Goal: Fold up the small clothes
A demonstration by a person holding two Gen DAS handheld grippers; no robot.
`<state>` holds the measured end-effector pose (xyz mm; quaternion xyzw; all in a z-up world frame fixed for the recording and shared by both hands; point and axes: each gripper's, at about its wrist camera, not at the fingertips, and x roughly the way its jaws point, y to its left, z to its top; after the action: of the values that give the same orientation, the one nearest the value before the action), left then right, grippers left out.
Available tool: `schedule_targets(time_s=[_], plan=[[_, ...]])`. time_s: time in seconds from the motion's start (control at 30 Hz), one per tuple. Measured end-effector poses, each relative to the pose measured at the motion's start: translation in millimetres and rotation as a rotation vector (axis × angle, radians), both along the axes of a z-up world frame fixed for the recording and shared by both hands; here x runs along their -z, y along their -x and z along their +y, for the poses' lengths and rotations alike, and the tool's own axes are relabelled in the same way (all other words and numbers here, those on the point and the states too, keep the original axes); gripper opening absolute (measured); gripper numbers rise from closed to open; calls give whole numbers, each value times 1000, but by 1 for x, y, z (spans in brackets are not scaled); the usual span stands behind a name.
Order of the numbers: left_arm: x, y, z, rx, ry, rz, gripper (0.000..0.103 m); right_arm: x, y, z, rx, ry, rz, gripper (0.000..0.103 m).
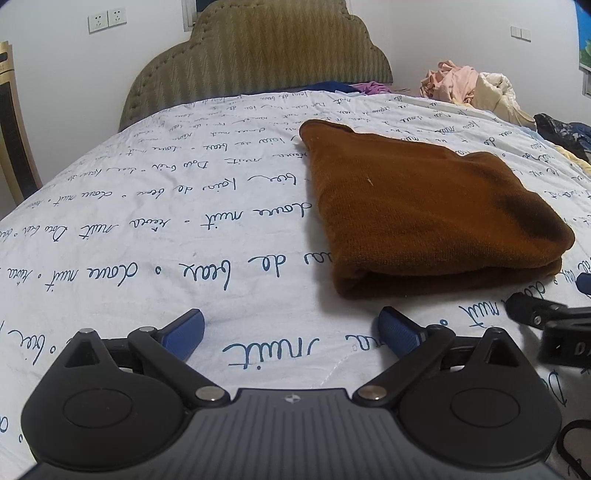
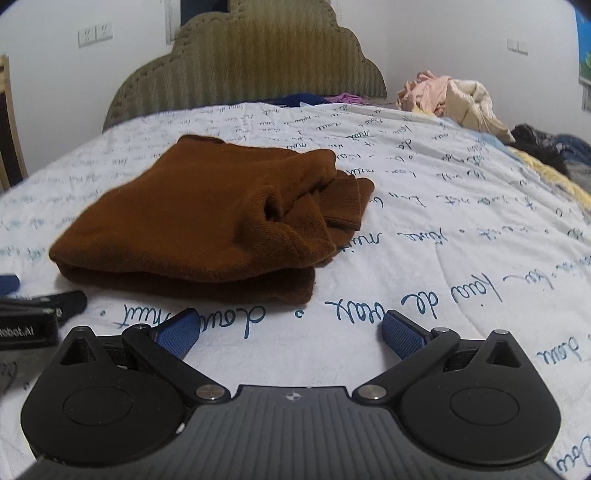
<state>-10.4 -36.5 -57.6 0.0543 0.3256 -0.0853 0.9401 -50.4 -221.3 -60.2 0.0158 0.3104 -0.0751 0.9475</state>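
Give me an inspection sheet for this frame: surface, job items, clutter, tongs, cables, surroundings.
Surface: bed with a white quilt printed with blue handwriting; lightly wrinkled.
Job's things: brown garment lies folded in layers on the quilt; from the right wrist view a cuff end sticks out on its right side.
Clutter: heap of pink and cream clothes at the far right; dark clothes at the right edge; blue and purple items by the headboard.
Tongs: left tongs open, empty, short of the garment; right tongs open, empty, likewise.
Cables: nothing seen.
Surroundings: padded olive headboard, white walls, wall sockets, wooden chair at left.
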Motion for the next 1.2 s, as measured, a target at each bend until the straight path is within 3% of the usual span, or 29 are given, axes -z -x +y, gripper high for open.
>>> schedule_targets(time_s=[0.1, 0.43, 0.93, 1.2], plan=[[0, 0, 0, 0, 3, 1, 101, 0, 0, 5, -9, 34, 0, 103], [0, 1, 0, 0, 6, 2, 102, 0, -1, -1, -14, -12, 2, 103], [0, -1, -3, -7, -7, -6, 103, -7, -13, 15, -117, 121, 51, 103], [-4, 0, -1, 39, 58, -56, 103, -1, -11, -9, -127, -56, 22, 103]])
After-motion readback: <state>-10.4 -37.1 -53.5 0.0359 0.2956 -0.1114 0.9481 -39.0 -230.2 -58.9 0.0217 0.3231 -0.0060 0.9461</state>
